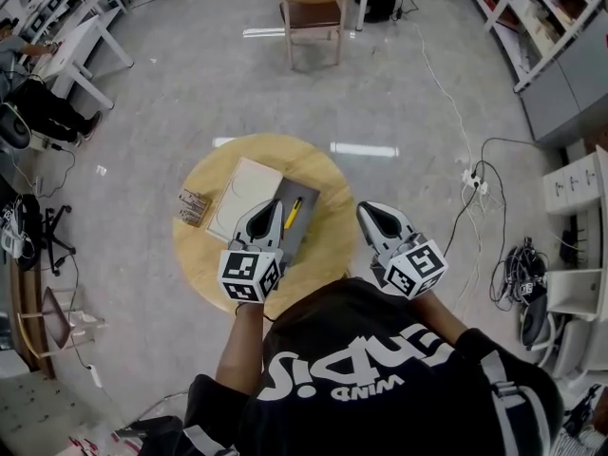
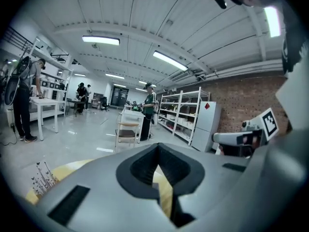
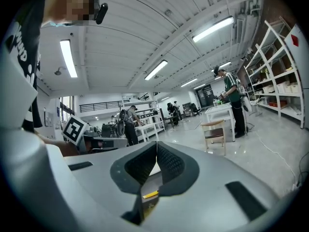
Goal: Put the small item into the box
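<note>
A flat grey box (image 1: 306,224) lies on the round wooden table (image 1: 328,164), with a beige board (image 1: 243,194) next to it on the left. On the grey box lies a small yellow item (image 1: 293,214), also glimpsed through the jaw gap in the right gripper view as a yellow item (image 3: 150,195). My left gripper (image 1: 275,204) hovers over the box's left side, jaws shut and empty; in its own view the left gripper (image 2: 157,147) is closed tip to tip. My right gripper (image 1: 365,208) is held right of the box, shut and empty, as the right gripper (image 3: 157,144) shows.
A small printed packet (image 1: 193,206) sits at the table's left edge. A wooden chair (image 1: 313,19) stands beyond the table. Cables and a power strip (image 1: 474,180) lie on the floor to the right; shelving (image 1: 541,17) and desks (image 1: 76,46) line the room.
</note>
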{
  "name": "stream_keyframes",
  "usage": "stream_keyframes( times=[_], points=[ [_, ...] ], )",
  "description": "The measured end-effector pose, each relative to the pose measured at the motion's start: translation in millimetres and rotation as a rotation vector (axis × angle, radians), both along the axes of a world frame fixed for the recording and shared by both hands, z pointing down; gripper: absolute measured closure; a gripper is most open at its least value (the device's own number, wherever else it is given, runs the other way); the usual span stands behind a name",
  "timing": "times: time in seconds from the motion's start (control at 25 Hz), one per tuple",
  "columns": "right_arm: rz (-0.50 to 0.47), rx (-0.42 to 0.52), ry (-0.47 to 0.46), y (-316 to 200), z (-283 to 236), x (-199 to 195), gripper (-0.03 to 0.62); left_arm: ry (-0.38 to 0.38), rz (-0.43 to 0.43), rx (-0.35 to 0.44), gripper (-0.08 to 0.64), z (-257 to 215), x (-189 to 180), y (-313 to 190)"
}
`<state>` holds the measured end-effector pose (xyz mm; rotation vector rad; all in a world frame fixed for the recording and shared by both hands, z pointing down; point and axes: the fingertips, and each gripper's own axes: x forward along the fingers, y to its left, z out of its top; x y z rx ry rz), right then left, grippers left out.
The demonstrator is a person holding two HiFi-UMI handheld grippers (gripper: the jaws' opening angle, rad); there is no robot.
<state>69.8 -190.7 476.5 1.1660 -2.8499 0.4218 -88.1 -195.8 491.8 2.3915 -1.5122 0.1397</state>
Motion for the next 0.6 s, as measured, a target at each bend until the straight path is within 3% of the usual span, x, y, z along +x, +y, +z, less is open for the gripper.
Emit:
stream_keyframes(
  times=[0.32, 0.6],
  points=[
    [-0.019, 0.015, 0.006, 5, -2, -8, 0.588, 0.038, -0.054, 0.123, 0.551, -28, -21, 41],
    [-0.040, 0.023, 0.009, 11, -2, -13, 0.589, 0.064, -0.121, 0.148, 0.551, -27, -33, 67]
  ],
)
